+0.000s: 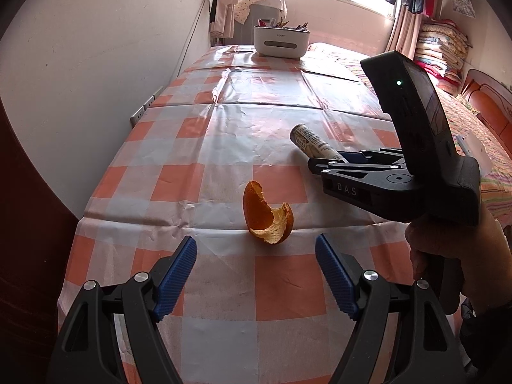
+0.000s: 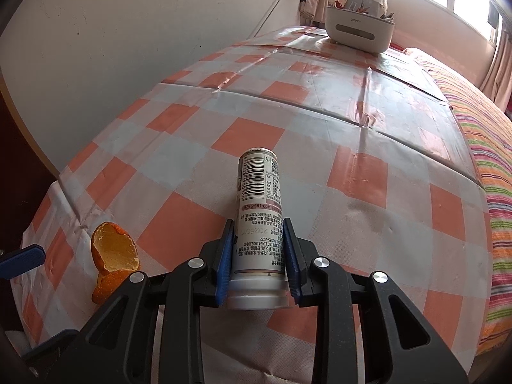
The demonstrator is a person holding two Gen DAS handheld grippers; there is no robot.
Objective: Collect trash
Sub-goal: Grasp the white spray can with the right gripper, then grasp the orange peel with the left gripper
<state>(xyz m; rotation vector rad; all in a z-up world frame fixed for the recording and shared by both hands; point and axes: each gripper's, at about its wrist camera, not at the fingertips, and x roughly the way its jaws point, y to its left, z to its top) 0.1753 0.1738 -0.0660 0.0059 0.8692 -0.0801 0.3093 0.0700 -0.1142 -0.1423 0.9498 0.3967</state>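
An orange peel [image 1: 267, 216] lies on the checked tablecloth [image 1: 192, 147], just beyond my left gripper [image 1: 256, 246], which is open and empty. My right gripper [image 2: 257, 230] is shut on a white labelled bottle [image 2: 260, 211], holding it near its cap end with the bottle pointing forward, low over the table. In the left wrist view the right gripper [image 1: 326, 160] and the bottle [image 1: 312, 142] show to the right of the peel. The peel also shows at the lower left in the right wrist view [image 2: 113, 256].
A white bin [image 1: 281, 40] holding several small items stands at the table's far end, also seen in the right wrist view [image 2: 360, 28]. A wall [image 1: 96, 64] runs along the left. A bed with a striped cover [image 2: 486, 160] lies to the right.
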